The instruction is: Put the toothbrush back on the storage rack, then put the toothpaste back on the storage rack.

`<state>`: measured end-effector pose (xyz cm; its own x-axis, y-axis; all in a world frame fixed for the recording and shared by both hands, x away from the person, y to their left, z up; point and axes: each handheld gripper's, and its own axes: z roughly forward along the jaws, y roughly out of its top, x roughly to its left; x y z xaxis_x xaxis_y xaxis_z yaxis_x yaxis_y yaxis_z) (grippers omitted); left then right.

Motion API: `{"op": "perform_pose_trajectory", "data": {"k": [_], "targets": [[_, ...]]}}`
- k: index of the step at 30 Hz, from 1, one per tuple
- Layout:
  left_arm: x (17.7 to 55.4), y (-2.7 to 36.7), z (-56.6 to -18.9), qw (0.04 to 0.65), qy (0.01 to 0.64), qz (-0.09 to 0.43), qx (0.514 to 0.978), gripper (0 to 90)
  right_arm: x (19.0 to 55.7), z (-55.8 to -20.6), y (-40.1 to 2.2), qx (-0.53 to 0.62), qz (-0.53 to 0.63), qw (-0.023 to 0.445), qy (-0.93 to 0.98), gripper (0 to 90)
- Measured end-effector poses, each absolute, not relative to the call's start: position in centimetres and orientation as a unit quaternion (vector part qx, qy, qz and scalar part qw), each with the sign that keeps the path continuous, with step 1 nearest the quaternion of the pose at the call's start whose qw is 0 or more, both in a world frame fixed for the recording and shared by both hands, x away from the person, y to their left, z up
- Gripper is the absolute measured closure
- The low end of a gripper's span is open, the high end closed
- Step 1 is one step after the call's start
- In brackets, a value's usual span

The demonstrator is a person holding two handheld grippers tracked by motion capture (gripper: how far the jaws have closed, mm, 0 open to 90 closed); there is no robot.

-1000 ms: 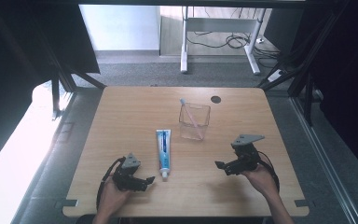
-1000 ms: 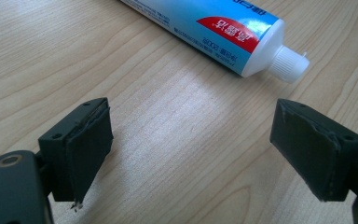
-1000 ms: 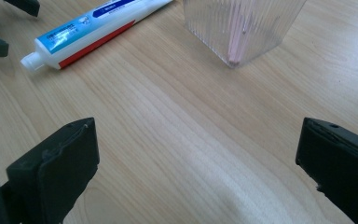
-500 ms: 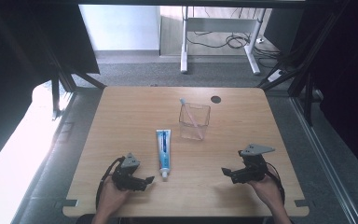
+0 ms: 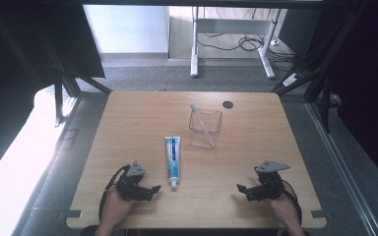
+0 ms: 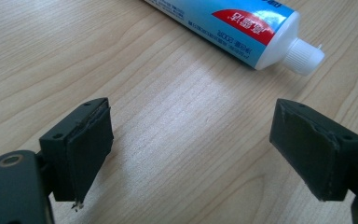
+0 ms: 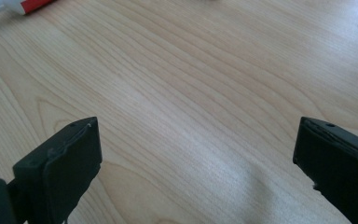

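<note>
Table [image 5: 128,118]: light wood, bare across most of its top. Your two tools sit near the front edge, left tool [image 5: 147,190] at about 7 o'clock from the table's middle, right tool [image 5: 243,190] at about 5 o'clock. Open wood between them and out to both side edges; a small dark round hole [image 5: 228,104] sits near the far edge at roughly 1 o'clock.

Left tool: jaws spread wide, nothing between them, only wood grain in the left gripper view [image 6: 191,149]. Right tool: jaws likewise spread, bare wood between [image 7: 196,158].

Toothpaste tube [image 5: 173,160] lies flat just left of centre, just beside your left tool at its 1 o'clock, not touching. In the left gripper view the tube [image 6: 233,23] sits beyond the jaw tips, white cap [image 6: 304,56] nearest the right-hand jaw, apart from it. A corner of the tube [image 7: 28,5] shows at the top left of the right gripper view, well apart from that tool.

Clear square cup [image 5: 205,129] stands upright beyond the tube at its 1 o'clock, near but apart. A pink-handled toothbrush [image 5: 200,121] leans inside it, head up toward 11 o'clock.

Tube's long axis runs 12 to 6; cap points at 6, toward you, crimped end toward the far edge.
</note>
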<state>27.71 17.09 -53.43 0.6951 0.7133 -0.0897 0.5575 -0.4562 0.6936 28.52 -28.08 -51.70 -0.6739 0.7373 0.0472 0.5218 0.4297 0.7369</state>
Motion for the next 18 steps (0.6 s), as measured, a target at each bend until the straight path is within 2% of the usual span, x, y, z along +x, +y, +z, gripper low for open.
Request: {"op": "perform_pose_trajectory", "data": {"k": [18], "targets": [[27.8,17.14,-52.6,0.361,0.39,0.103,0.841,14.0,28.26,-52.4,-28.89,0.38,0.371,0.167,0.83,3.0]]}}
